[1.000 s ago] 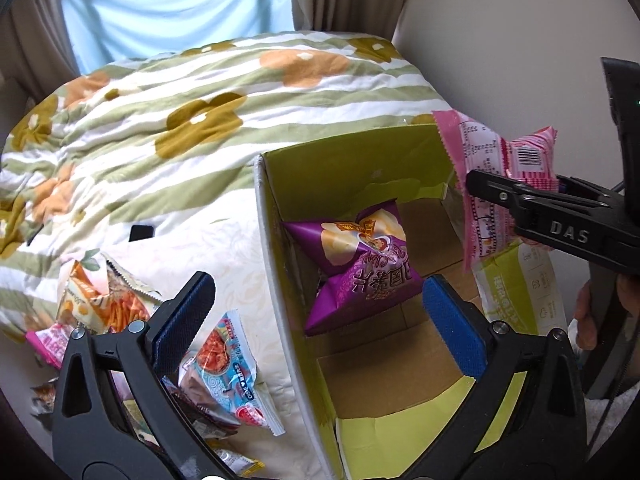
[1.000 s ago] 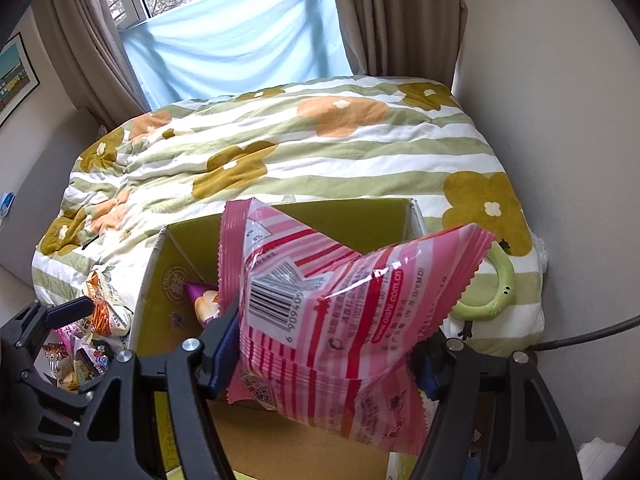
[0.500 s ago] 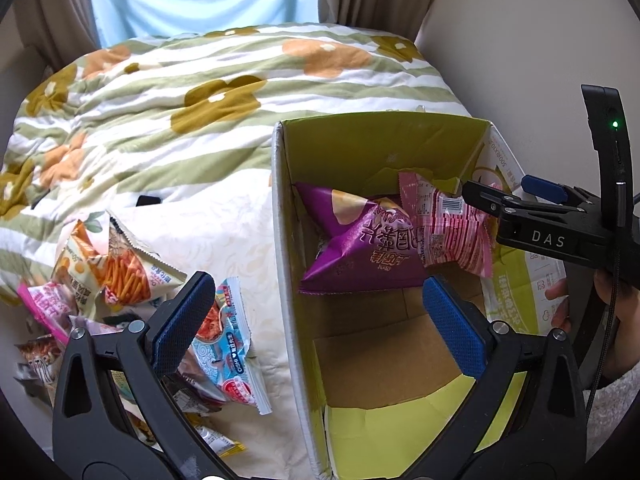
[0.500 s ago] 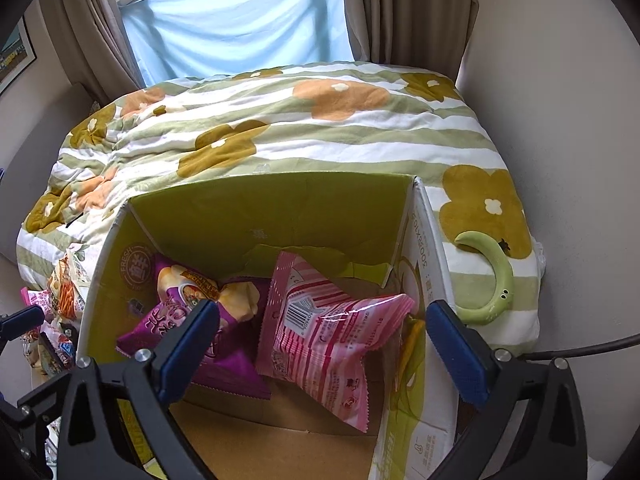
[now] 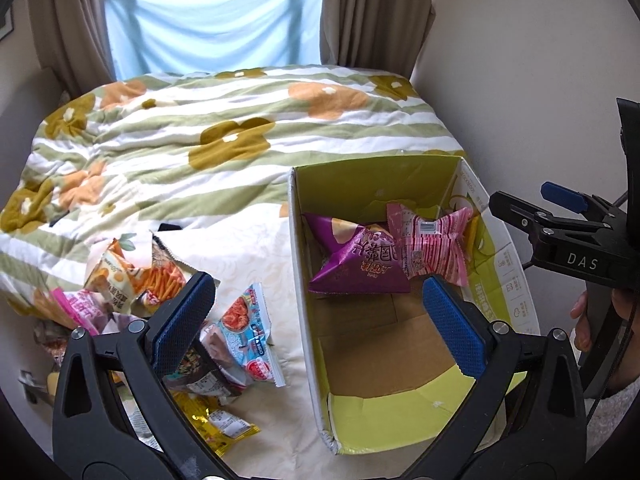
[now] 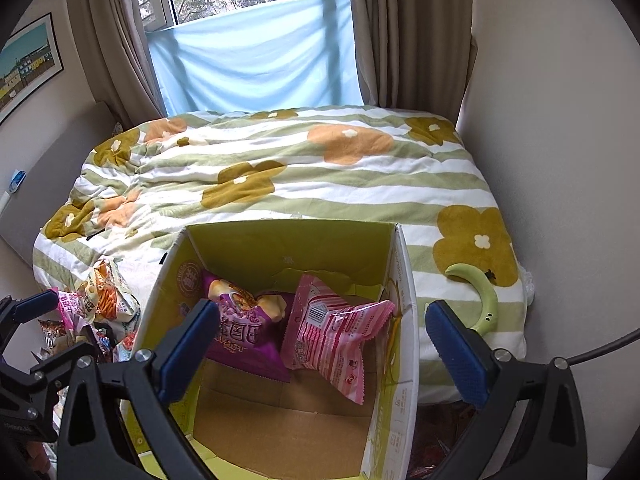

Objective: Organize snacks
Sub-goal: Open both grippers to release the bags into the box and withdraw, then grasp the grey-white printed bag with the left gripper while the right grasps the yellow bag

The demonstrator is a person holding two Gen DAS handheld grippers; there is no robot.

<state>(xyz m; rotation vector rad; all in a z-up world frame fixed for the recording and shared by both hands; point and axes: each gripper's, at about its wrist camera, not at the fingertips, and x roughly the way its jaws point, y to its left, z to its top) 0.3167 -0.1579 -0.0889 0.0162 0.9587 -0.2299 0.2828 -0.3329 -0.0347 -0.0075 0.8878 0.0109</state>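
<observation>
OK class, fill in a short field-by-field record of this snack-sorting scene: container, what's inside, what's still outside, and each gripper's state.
container: open green-lined cardboard box on the bed
inside: purple foil snack bag; pink striped snack packet beside it
outside: loose pile of snack packets left of the box
left gripper: open, empty
right gripper: open, empty, above the box

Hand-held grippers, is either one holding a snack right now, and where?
Neither; left hand-held gripper and right hand-held gripper are open and empty.

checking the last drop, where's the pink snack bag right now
In both wrist views the pink snack bag lies inside the cardboard box, at its far right, leaning against the purple bag.
</observation>
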